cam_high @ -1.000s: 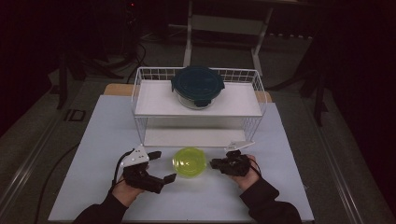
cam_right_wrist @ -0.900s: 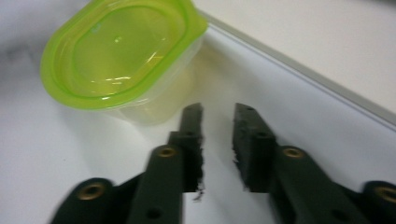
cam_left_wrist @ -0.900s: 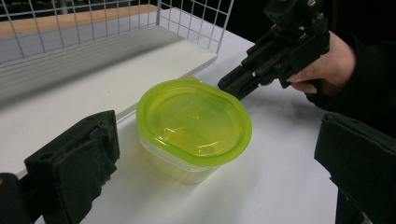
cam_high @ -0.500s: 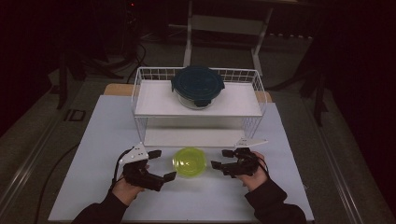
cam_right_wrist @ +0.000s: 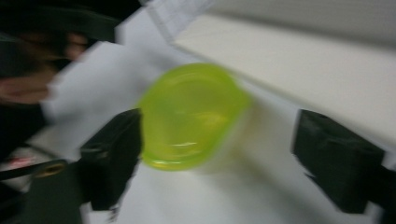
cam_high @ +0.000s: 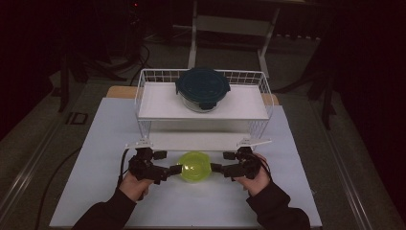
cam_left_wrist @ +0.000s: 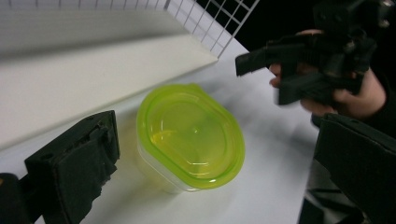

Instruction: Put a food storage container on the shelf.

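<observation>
A lime-green lidded container sits on the white table in front of the wire rack. My left gripper is at its left side, jaws open. In the left gripper view the container lies between the wide-spread left gripper jaws and touches neither. My right gripper is at its right side, and its jaws have just been opening. In the blurred right gripper view the container sits ahead of the open right gripper, nearer one jaw, unpressed.
The white rack has two shelves; a glass container with a dark blue lid stands on the top shelf. The lower shelf lies just behind the green container. Dark floor surrounds the white table.
The right gripper's jaws have spread apart and it has risen a little beside the green container. The left gripper has shifted closer to the container. The container itself stays put.
</observation>
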The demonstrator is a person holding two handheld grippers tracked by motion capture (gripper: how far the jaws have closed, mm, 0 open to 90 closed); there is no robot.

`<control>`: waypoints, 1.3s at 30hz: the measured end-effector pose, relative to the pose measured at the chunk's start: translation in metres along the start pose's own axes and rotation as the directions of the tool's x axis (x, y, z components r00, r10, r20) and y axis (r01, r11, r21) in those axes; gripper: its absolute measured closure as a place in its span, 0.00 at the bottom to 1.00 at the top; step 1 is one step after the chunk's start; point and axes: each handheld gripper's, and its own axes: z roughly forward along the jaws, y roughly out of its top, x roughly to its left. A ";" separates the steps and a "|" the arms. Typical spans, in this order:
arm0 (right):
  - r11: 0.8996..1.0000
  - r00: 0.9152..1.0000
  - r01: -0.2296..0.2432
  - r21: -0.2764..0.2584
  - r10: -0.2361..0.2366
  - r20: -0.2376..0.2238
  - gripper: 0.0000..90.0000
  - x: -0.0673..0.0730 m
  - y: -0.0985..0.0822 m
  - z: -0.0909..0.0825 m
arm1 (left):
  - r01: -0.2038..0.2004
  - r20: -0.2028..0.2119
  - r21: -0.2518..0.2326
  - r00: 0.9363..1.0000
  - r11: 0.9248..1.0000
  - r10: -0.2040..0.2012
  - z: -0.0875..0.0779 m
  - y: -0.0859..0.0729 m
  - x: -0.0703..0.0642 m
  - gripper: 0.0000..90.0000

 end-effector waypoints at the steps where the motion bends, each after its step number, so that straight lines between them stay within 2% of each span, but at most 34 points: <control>1: 1.000 1.000 -0.020 0.008 0.019 0.004 0.17 0.000 0.000 0.004 | 0.037 0.005 0.020 0.999 0.999 -0.037 0.004 0.000 0.002 0.00; 3: 0.997 0.997 -0.070 0.015 0.070 -0.016 0.18 -0.002 0.000 0.009 | 0.090 0.008 0.047 0.996 0.995 -0.090 0.010 -0.001 0.006 0.02; 4: 0.995 0.995 -0.095 0.016 0.095 -0.018 0.25 -0.003 0.000 0.011 | 0.120 0.002 0.063 0.993 0.991 -0.120 0.012 -0.001 0.007 0.04; 6: 0.990 0.990 -0.136 0.024 0.137 -0.022 0.31 -0.007 0.001 0.015 | 0.164 -0.014 0.085 0.986 0.983 -0.164 0.016 -0.003 0.011 0.08; 8: 0.981 0.982 -0.187 0.048 0.188 -0.016 0.41 -0.010 0.002 0.019 | 0.234 -0.037 0.085 0.972 0.969 -0.231 0.019 -0.006 0.016 0.17; 10: 0.971 0.973 -0.230 0.069 0.232 -0.019 0.50 -0.016 0.001 0.022 | 0.281 -0.040 0.095 0.960 0.955 -0.279 0.021 -0.010 0.022 0.23; 11: 0.965 0.968 -0.250 0.077 0.251 -0.012 0.51 -0.018 0.001 0.024 | 0.306 -0.039 0.095 0.952 0.947 -0.304 0.022 -0.012 0.025 0.28; 13: 0.955 0.959 -0.278 0.099 0.281 -0.018 0.57 -0.022 -0.001 0.027 | 0.341 -0.039 0.099 0.940 0.935 -0.339 0.024 -0.016 0.030 0.36; 14: 0.954 0.958 -0.283 0.102 0.285 -0.010 0.60 -0.023 -0.002 0.028 | 0.353 -0.025 0.100 0.935 0.930 -0.353 0.025 -0.017 0.033 0.39; 16: 0.948 0.953 -0.297 0.116 0.303 -0.028 0.66 -0.025 -0.003 0.030 | 0.377 -0.008 0.103 0.926 0.921 -0.378 0.027 -0.020 0.037 0.45; 19: 0.945 0.952 -0.300 0.130 0.306 -0.027 0.75 -0.024 -0.002 0.032 | 0.378 0.014 0.123 0.924 0.918 -0.382 0.031 -0.022 0.040 0.54; 22: 0.944 0.952 -0.299 0.139 0.305 -0.017 0.80 -0.021 -0.002 0.034 | 0.372 0.010 0.147 0.926 0.917 -0.377 0.034 -0.025 0.040 0.66; 25: 0.941 0.950 -0.305 0.146 0.311 -0.019 0.82 -0.019 -0.002 0.034 | 0.364 0.020 0.127 0.929 0.923 -0.369 0.033 -0.026 0.040 0.73; 27: 0.940 0.950 -0.304 0.153 0.312 -0.030 0.82 -0.017 -0.002 0.034 | 0.362 0.013 0.124 0.930 0.924 -0.366 0.029 -0.024 0.039 0.79; 29: 0.945 0.955 -0.289 0.150 0.297 -0.028 0.83 -0.015 -0.003 0.033 | 0.348 0.008 0.126 0.936 0.929 -0.351 0.028 -0.024 0.036 0.81; 32: 0.943 0.952 -0.300 0.147 0.305 -0.017 0.84 -0.012 -0.005 0.031 | 0.336 -0.006 0.133 0.941 0.932 -0.338 0.027 -0.023 0.031 0.82; 34: 0.944 0.953 -0.299 0.137 0.303 -0.011 0.85 -0.009 -0.006 0.031 | 0.330 -0.016 0.144 0.943 0.933 -0.331 0.027 -0.023 0.030 0.82; 37: 0.944 0.951 -0.306 0.123 0.310 -0.010 0.86 -0.005 -0.008 0.030 | 0.315 -0.034 0.147 0.949 0.938 -0.313 0.026 -0.023 0.027 0.82; 39: 0.947 0.953 -0.300 0.117 0.303 -0.011 0.87 -0.002 -0.009 0.030 | 0.309 -0.039 0.145 0.951 0.940 -0.307 0.026 -0.024 0.026 0.82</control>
